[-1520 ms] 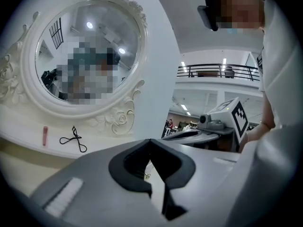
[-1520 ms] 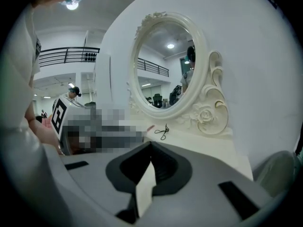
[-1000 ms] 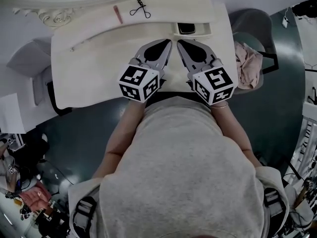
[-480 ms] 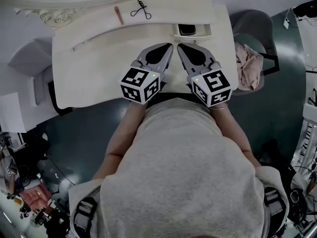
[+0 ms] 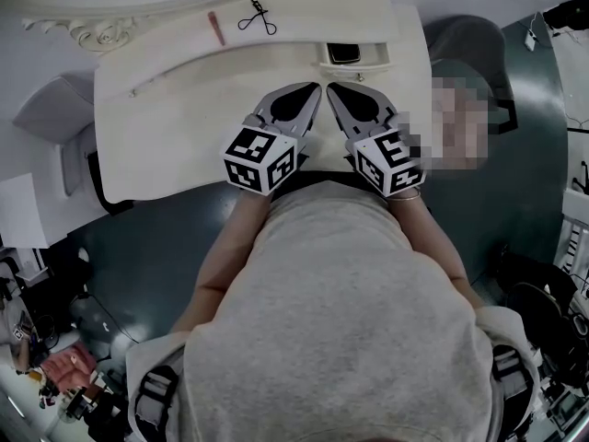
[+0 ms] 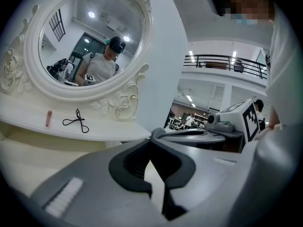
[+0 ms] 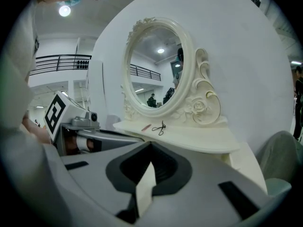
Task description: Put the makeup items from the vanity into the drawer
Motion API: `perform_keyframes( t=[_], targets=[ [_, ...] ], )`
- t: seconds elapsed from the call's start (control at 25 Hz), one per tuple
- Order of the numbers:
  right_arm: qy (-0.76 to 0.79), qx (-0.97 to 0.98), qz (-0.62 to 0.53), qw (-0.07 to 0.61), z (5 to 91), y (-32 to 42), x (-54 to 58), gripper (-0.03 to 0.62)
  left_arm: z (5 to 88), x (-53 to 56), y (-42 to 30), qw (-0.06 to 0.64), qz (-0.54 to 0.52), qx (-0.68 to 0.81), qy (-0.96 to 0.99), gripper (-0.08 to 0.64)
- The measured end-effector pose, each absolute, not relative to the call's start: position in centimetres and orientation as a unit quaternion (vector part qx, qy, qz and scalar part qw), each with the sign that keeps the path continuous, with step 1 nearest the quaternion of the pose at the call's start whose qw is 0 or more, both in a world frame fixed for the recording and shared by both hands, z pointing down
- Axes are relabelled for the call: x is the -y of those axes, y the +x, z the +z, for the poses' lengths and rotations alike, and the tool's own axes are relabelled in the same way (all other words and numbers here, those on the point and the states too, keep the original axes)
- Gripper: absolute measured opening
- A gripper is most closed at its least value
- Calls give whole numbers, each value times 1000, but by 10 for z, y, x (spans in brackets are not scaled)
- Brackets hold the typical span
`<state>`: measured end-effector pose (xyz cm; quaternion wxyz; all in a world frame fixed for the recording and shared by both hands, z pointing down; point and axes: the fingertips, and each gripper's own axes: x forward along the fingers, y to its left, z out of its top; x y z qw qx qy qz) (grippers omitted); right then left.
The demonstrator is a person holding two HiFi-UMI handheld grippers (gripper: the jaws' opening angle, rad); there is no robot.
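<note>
Person stands at a cream vanity, a claw in each hand, both held low over the front edge of the tabletop [image 5: 175, 127], side by side and nearly touching at the tips. Left claw [image 5: 316, 88] is clenched: its own view shows the two dark pads meeting at the tip, with nothing between them. Right claw [image 5: 332, 87] is likewise clenched and empty, its pads together in its own view. Both point toward the back of the vanity. The makeup items lie on the raised shelf [image 5: 313, 12] under the oval mirror [image 6: 90, 37], well apart from either claw. A black eyelash curler [image 5: 259, 17] lies flat with its loops toward the front, and a pink stick [image 5: 217, 28] lies just to its left, near it but not touching. A small drawer [image 5: 348, 53] sits pulled out from the shelf front, just ahead of the right claw's tip. There is something dark inside, but I can't tell what. The main tabletop surface around the claws is bare cream. A grey chair [image 5: 457, 40] is at the vanity's right side, partly under a mosaic patch. The mirror reflects the person in a light top.
</note>
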<state>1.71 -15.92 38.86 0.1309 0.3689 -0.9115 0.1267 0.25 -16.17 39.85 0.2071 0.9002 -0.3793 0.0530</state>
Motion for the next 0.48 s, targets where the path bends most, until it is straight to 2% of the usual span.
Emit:
perform_keyframes(
  t=[0.48],
  targets=[
    [380, 905, 141, 133, 397, 31, 158, 8, 404, 163, -3, 229, 48, 391, 890, 9]
  ],
)
